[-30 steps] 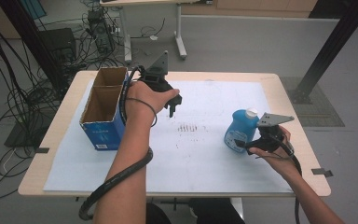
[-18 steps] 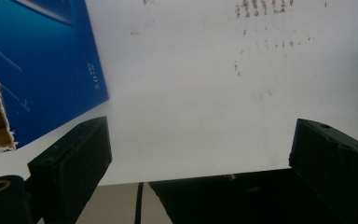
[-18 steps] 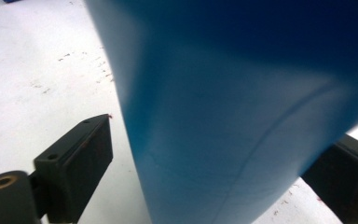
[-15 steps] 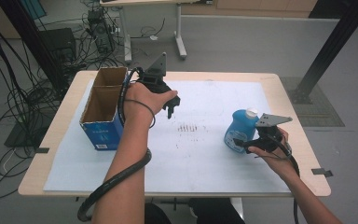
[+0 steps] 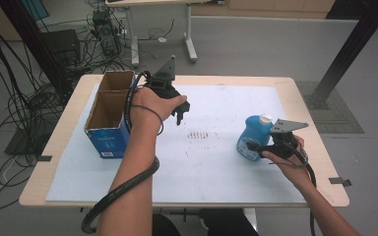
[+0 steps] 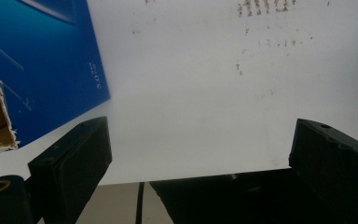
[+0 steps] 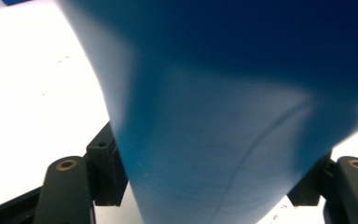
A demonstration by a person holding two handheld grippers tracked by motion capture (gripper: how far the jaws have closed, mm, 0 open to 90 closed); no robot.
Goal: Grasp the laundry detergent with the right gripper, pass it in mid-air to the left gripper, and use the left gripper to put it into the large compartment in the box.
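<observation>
Standing upright near the right edge of the white mat [image 5: 216,172], the blue bottle [image 5: 251,140] with its white cap [image 5: 265,119] sits between the jaws of the right gripper [image 5: 262,147], which comes at it from the person's side. Those jaws have just been closing, and in the right gripper view the bottle's blue body [image 7: 223,140] reaches from one pad to the other, pinched between them. Well apart on the left, the left gripper [image 5: 181,114] hovers over the mat just beside the blue cardboard box [image 5: 109,123], jaws spread with nothing between them.
</observation>
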